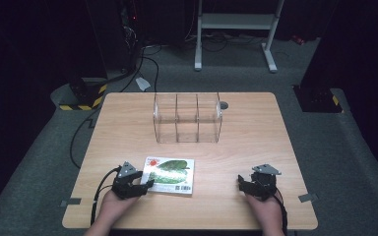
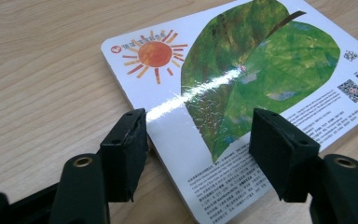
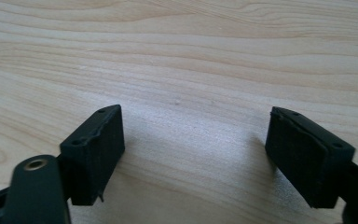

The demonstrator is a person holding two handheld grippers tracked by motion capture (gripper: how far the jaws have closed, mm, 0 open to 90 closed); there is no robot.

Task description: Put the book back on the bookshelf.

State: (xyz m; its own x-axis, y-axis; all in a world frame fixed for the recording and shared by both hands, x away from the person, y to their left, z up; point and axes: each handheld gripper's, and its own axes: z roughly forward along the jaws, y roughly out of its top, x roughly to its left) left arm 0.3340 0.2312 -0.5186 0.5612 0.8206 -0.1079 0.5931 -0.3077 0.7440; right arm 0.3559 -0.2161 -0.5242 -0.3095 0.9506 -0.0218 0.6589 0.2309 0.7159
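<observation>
Left claw [image 2: 196,140] wide open, straddling the near corner of the flat book [image 2: 242,88], nothing gripped yet. Right claw [image 3: 193,154] open, empty. Clear organizer [image 1: 187,118] far ahead, unfilled.

The tabletop [image 1: 128,128] under my hands looks like pale wood laminate, smooth and matt, with a fine streaked grain. The book [image 2: 242,88] is stiff card with a glossy printed cover; a bright streak of glare runs across its green leaf and shows slight crinkles in the film. My left hand-held gripper [image 2: 198,149] has black jaws of matt plastic, their pads dull and a little rough at the edges, with brass-coloured metal rivets. The organiser [image 1: 188,118] is clear, shiny plastic. The floor [image 1: 34,162] looks like grey, rough carpet
</observation>
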